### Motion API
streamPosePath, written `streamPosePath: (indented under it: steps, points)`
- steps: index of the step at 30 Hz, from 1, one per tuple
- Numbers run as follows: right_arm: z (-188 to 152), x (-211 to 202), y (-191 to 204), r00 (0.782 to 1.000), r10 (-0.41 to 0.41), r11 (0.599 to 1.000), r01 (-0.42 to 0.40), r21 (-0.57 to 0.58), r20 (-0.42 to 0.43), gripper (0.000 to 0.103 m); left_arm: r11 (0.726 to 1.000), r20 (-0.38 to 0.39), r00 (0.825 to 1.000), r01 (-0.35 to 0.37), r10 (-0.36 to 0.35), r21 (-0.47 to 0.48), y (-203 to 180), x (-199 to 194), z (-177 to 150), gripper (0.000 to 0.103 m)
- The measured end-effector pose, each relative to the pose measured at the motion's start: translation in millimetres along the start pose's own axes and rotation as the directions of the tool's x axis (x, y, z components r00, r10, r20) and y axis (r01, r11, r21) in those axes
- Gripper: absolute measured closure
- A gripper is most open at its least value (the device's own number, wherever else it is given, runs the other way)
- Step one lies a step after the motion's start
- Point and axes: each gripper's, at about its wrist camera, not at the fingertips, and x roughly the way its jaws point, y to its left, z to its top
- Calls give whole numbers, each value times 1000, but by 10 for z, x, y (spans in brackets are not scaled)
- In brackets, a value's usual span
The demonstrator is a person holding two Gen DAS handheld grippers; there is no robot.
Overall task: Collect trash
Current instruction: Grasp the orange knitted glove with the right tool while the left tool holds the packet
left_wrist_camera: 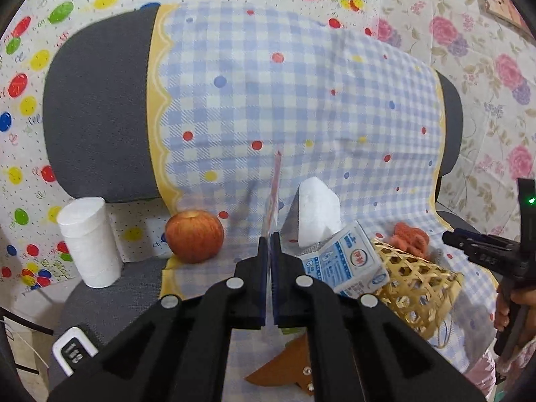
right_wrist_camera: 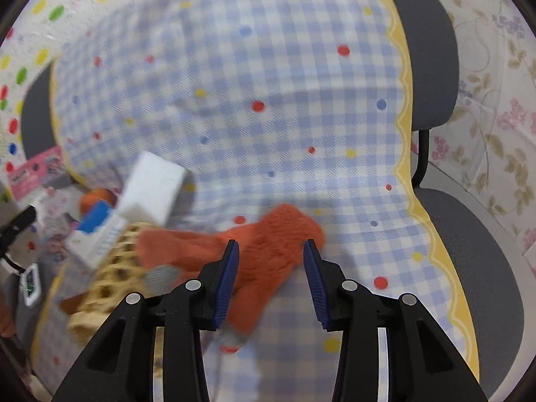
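Left gripper (left_wrist_camera: 270, 244) has its jaws pressed together on a thin clear wrapper (left_wrist_camera: 275, 187) sticking up above the checked cloth (left_wrist_camera: 301, 100). Right gripper (right_wrist_camera: 271, 251) stands spread over an orange knitted cloth (right_wrist_camera: 268, 251), not pinching it. Woven basket (left_wrist_camera: 415, 284) holds a milk carton (left_wrist_camera: 348, 261) and white foam block (left_wrist_camera: 318, 214); an apple (left_wrist_camera: 194, 236) sits nearby.

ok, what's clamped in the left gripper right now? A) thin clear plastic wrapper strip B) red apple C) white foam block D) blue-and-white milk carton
A: the left gripper is shut on a thin clear plastic wrapper strip that sticks up between its pads; the red apple sits apart on the checked cloth.
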Motion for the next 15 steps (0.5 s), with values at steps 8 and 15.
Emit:
streamPosePath:
  steps: [8,15]
  points:
    - [27,539,-234,995,-39,996,46,74,-95,55,1000,-41,999,16,-17,-26,-29,366,34,103]
    - [35,870,-448,985,20,985,10,173,-169,51,1000,-48,999,10,-11,-14,-61,446,25,103]
